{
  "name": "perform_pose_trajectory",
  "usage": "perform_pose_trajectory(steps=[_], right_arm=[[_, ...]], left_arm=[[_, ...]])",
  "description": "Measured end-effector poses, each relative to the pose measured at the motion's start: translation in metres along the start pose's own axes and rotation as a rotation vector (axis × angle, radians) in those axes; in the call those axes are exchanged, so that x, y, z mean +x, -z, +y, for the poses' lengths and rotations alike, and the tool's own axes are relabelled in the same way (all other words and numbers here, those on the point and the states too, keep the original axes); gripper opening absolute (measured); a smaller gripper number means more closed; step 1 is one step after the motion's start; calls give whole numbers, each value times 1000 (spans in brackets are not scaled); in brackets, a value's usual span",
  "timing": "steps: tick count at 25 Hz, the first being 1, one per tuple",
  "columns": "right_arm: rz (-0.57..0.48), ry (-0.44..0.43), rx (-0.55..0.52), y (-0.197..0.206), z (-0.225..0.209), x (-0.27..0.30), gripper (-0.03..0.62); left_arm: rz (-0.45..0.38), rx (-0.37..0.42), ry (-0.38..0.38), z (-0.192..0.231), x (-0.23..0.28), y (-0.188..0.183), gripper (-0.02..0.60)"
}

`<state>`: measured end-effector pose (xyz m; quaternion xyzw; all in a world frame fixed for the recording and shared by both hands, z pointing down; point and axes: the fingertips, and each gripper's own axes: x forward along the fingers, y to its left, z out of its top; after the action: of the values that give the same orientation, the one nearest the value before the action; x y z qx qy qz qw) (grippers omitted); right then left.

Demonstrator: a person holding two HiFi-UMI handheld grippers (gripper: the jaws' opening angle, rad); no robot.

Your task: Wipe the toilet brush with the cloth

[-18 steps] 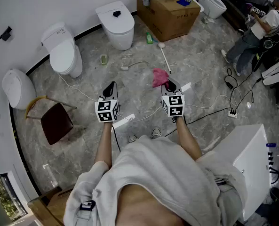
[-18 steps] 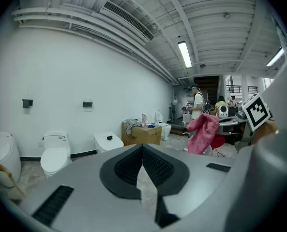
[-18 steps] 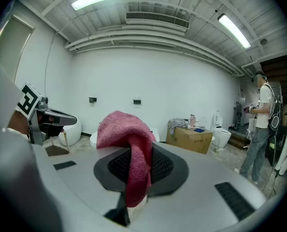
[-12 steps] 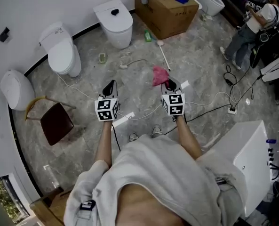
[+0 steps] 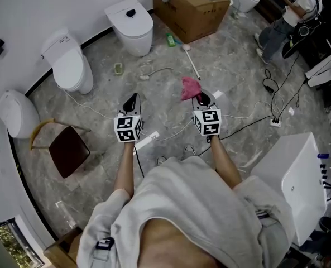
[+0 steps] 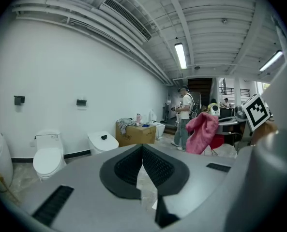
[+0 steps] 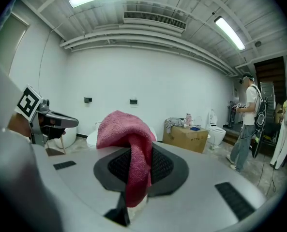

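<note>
The toilet brush (image 5: 192, 63), a thin white stick, lies on the marble floor ahead of me, apart from both grippers. My right gripper (image 5: 202, 99) is shut on a pink cloth (image 5: 190, 88) that bunches above its tips. In the right gripper view the cloth (image 7: 129, 135) drapes over and between the jaws of the right gripper (image 7: 139, 154). My left gripper (image 5: 131, 103) hangs level with it to the left, shut and empty. In the left gripper view the left gripper (image 6: 142, 150) has its pads together, with the cloth (image 6: 201, 131) off to the right.
Three white toilets (image 5: 130, 29) (image 5: 68, 63) (image 5: 17, 114) stand along the left wall. A cardboard box (image 5: 191, 10) is beyond the brush. A dark red stool (image 5: 69, 149) is at left, a white cabinet (image 5: 297, 183) at right, cables and a power strip (image 5: 275, 123) on the floor. A person (image 5: 291, 21) stands at top right.
The head view has drifted a little, so the floor sits slightly higher in the frame. Both grippers keep their places, and the cloth stays in the right one.
</note>
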<state>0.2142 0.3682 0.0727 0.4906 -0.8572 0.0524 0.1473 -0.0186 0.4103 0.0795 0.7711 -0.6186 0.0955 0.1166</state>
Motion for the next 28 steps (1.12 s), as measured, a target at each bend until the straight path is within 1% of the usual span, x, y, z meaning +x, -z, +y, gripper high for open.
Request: perform_pose_trajectory(steps=[5,10,14,21,28], right_arm=[[17,23,1,8,12,-5,63],[59,19,11,22,18,2,63],[68,8,7,22,17,17,63],[59,-32,15,13,8,89,63],[45,-86,29,-19,-20,184,63]], left_arm=[[12,-2,37,5,0,9,20],[37,-33,43,12,8,23,20],[51,-34,40,21,18,26,20],[68,-32,-23,67,57,21,20],[82,-21,-83,111,129,-15,20]])
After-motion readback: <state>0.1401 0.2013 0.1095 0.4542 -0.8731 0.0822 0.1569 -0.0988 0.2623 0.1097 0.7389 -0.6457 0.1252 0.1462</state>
